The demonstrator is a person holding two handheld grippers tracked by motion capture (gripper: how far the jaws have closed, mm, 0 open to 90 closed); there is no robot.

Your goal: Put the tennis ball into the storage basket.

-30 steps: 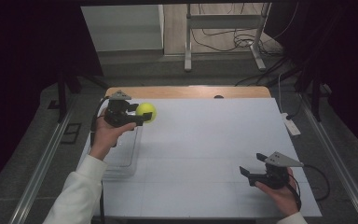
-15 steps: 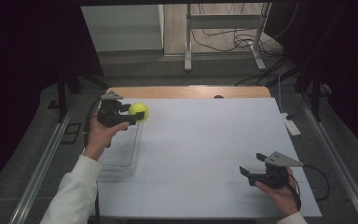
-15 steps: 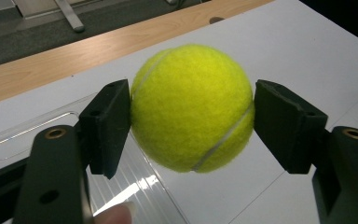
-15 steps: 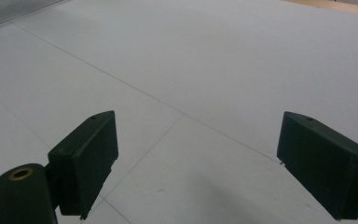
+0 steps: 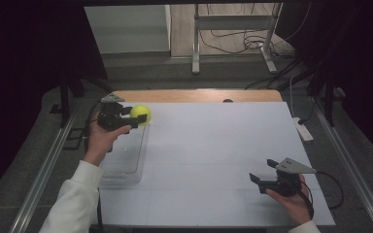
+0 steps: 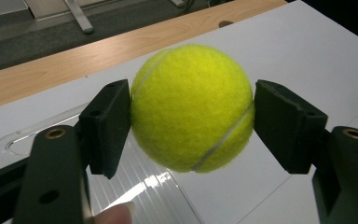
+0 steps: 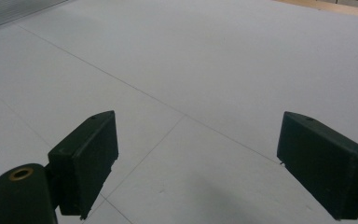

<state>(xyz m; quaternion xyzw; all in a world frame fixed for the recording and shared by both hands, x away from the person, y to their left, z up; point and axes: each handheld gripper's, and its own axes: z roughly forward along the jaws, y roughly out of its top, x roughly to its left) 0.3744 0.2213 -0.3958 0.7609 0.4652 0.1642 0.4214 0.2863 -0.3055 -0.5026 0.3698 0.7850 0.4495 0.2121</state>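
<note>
left gripper (image 5: pixel 137 118): held in the person's left hand (image 5: pixel 102 138) at the left of the high view, above the far end of a clear plastic tray (image 5: pixel 126 167). its jaws are clamped on a yellow tennis ball (image 5: pixel 140 113); in the left gripper view the tennis ball (image 6: pixel 192 107) sits in the centre of the frame with a pad pressed against each side, raised off the white table surface (image 6: pixel 307 51).

right gripper (image 5: pixel 262 178): held in the right hand (image 5: pixel 291 199) at the lower right of the high view, low over the white table surface (image 5: pixel 213 145). in the right gripper view its jaws stand wide apart with nothing between them but bare white surface (image 7: pixel 205 70).

a wooden strip (image 5: pixel 194 95) runs along the far table edge.
</note>
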